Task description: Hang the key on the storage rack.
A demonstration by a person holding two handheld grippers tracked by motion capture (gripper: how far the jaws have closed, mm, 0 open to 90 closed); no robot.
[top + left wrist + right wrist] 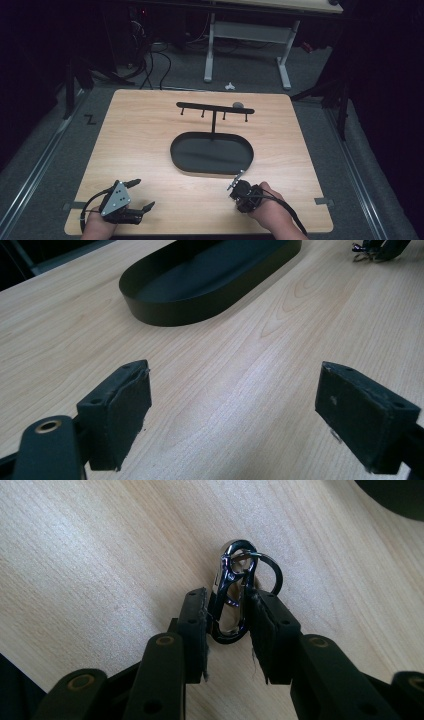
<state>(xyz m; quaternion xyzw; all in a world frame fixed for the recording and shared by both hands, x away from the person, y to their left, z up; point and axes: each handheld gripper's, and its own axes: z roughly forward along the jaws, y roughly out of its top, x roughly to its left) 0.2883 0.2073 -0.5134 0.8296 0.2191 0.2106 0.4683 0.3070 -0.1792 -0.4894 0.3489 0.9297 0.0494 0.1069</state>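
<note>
Right gripper view: fingers (270,630) pinch carabiner (231,600); left gripper (232,415) fingers spread.

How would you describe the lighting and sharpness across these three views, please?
High view: table evenly lit, surroundings almost black, picture slightly soft. Left gripper view: a pale sheen on the wood between the jaws, the tray sharp. Right gripper view: bright glints on the metal clip, the near parts of the right gripper a bit blurred.

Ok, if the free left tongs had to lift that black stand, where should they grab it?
Probably the thin upright post under the hook bar, approached from the near side with jaws level. The oval tray looks too wide and low-walled; the left tongs stand open.
</note>
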